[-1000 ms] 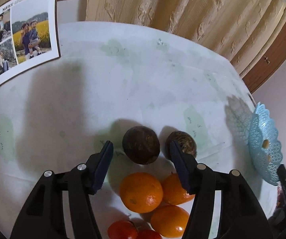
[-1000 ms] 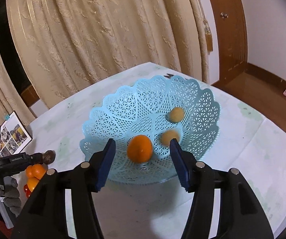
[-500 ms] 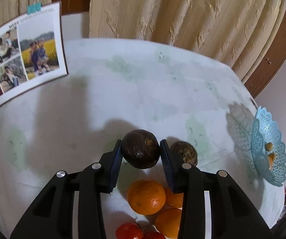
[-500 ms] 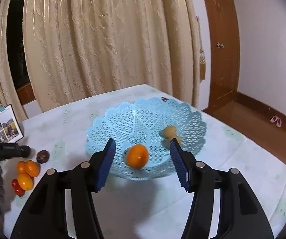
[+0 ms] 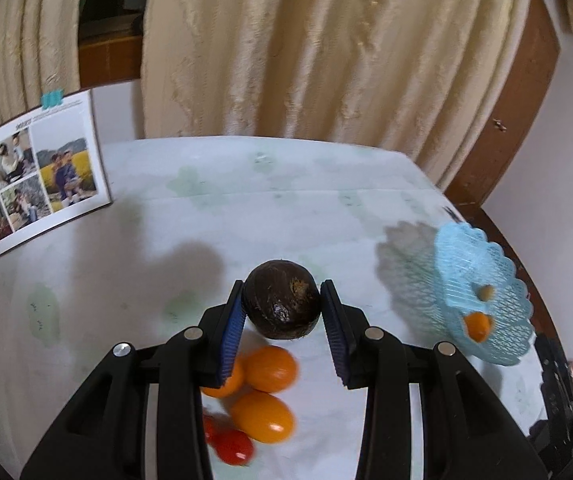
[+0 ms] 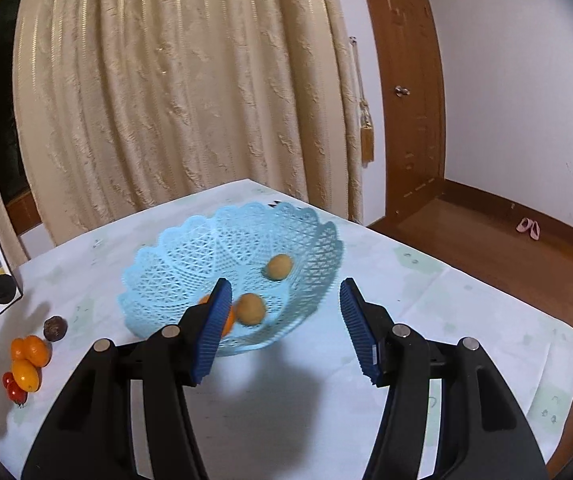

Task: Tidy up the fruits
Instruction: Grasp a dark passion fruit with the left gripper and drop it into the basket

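The left gripper (image 5: 281, 312) held a dark brown round fruit (image 5: 281, 305); the empty right gripper (image 6: 282, 330) stood half open. The pale blue lattice plastic basket (image 6: 190, 256) held three fruits; beside it orange fruits (image 6: 30, 354), small red tomatoes (image 6: 13, 387) and another dark fruit (image 6: 55, 327) waited.

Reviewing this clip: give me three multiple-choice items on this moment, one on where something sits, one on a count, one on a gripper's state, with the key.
1. Where is the blue basket?
A. On the floor
B. On the table, ahead of the right gripper
C. On the photo calendar

2. How many fruits lie in the basket?
A. Three
B. None
C. Six

3. What is the left gripper doing?
A. Open over bare table
B. Shut on an orange
C. Shut on the dark round fruit

Key: 1 B, the basket stands on the tablecloth beyond the right fingers. 2 A, one orange and two tan fruits show through the mesh. 3 C, both blue pads press the dark fruit's sides.
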Motion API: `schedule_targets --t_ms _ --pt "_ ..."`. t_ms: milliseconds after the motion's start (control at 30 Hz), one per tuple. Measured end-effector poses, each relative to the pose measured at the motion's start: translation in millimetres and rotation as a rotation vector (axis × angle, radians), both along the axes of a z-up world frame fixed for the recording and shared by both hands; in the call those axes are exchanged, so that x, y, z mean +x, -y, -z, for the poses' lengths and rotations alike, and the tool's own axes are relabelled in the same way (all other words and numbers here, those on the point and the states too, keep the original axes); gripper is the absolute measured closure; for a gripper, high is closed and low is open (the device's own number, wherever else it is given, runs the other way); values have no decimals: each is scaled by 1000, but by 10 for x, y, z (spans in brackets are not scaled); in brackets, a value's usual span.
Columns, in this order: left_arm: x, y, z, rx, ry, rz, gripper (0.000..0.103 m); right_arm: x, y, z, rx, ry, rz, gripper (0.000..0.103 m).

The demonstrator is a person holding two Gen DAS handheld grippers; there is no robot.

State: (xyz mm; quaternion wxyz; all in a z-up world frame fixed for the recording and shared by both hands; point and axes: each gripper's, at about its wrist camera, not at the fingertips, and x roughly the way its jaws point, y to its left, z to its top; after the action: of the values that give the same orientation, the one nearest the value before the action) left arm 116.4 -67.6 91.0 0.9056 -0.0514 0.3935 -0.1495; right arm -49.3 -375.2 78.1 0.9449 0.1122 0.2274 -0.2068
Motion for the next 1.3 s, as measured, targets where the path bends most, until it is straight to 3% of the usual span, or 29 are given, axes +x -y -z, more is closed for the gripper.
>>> schedule_targets --t_ms 267,333,767,933,1033,1100,1300 --pt "-179 631 -79 9 5 118 65 -25 91 49 80 21 -18 45" --pt "-198 816 -80 23 12 145 65 -26 113 58 98 24 -21 40" --pt "-171 1722 116 55 -37 275 65 -11 210 118 195 24 -38 38" --pt "-183 1864 142 50 -47 300 64 -14 215 115 198 31 -42 38" --pt "-187 1854 120 38 -43 299 63 -22 224 120 205 36 -38 32" --pt "-174 1810 105 36 -43 290 53 -31 229 116 206 41 -34 32" --pt "-120 1529 7 21 -28 227 41 -41 224 112 202 49 -34 32"
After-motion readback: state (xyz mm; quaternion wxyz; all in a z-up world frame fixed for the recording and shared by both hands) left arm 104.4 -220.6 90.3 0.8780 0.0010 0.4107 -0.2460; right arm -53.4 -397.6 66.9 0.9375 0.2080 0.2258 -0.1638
